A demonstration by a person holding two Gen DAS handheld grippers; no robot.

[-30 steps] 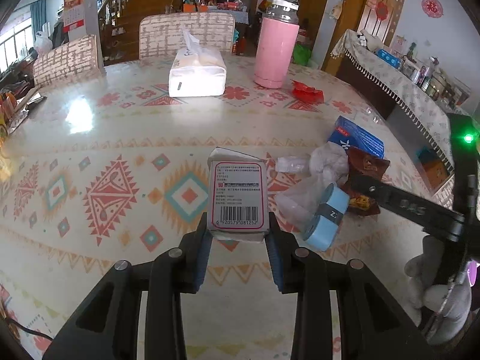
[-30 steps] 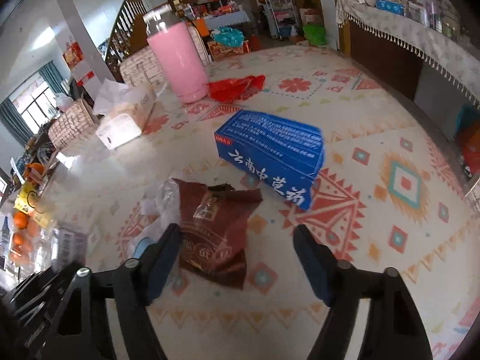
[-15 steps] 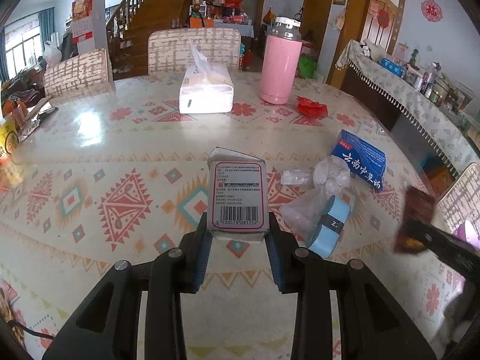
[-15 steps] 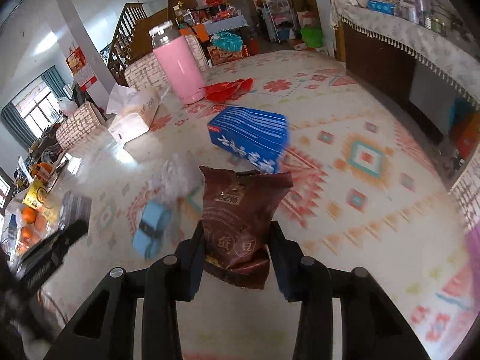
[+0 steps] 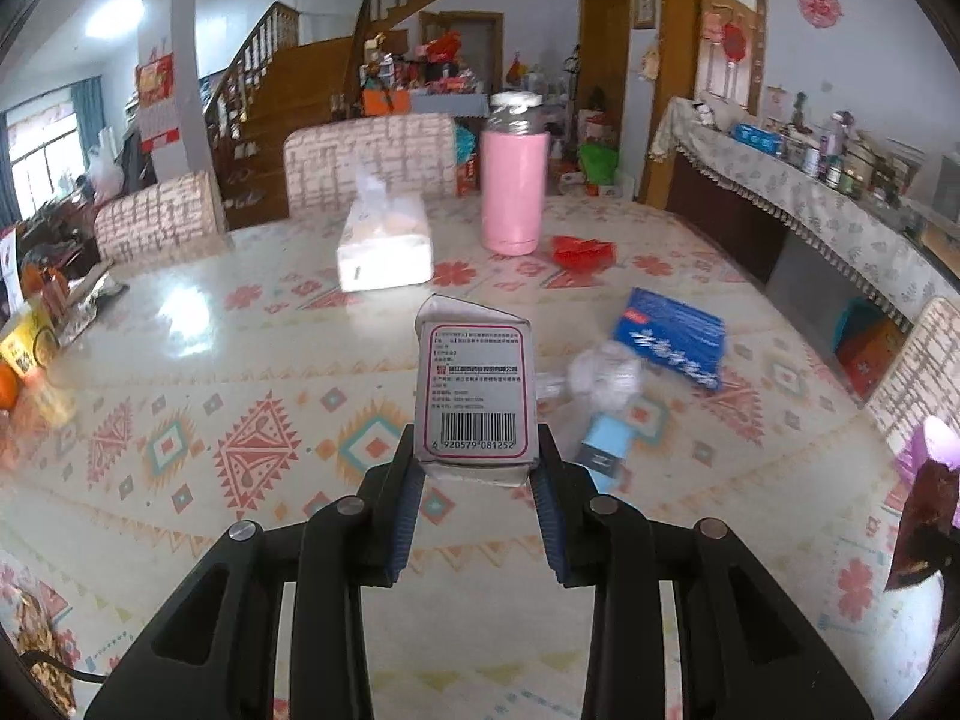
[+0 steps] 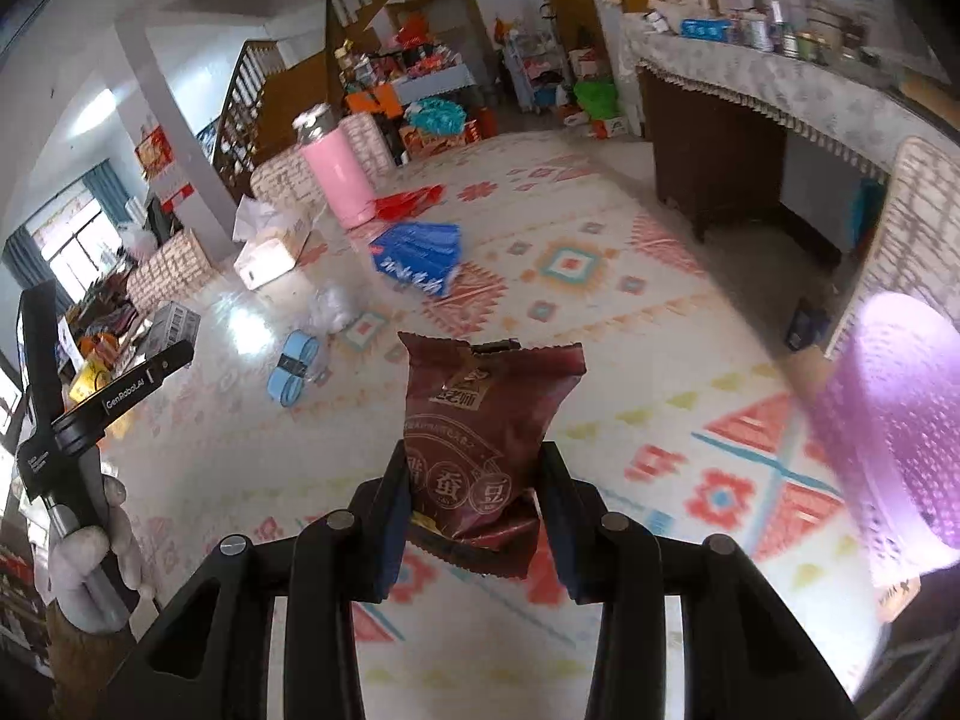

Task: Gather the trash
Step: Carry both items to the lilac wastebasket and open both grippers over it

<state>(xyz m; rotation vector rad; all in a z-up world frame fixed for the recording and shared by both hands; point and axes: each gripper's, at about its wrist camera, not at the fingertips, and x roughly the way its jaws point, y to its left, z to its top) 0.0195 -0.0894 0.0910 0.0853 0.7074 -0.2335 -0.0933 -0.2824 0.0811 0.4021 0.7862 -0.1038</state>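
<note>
My left gripper (image 5: 477, 471) is shut on a small white carton (image 5: 474, 390) with a barcode, held above the patterned table (image 5: 240, 360). My right gripper (image 6: 477, 492) is shut on a dark red snack bag (image 6: 480, 450), lifted over the table's near right part. That bag (image 5: 924, 522) also shows at the right edge of the left wrist view. On the table lie a blue box (image 6: 420, 255), a crumpled clear plastic bag (image 6: 330, 309), a light blue roll (image 6: 294, 366) and a red wrapper (image 6: 411, 201). From the right wrist view, the left gripper (image 6: 174, 336) appears at far left, held by a gloved hand (image 6: 90, 564).
A pink flask (image 5: 513, 180) and a tissue box (image 5: 384, 243) stand at the table's far side, chairs (image 5: 366, 162) behind them. A purple translucent bin (image 6: 894, 432) sits at the right, beside another chair (image 6: 918, 228). Snacks and oranges (image 5: 24, 354) crowd the left edge.
My right gripper closed on the dark red snack bag, lifted it off the table and carried it right toward the purple bin. My left gripper rose a little with the carton.
</note>
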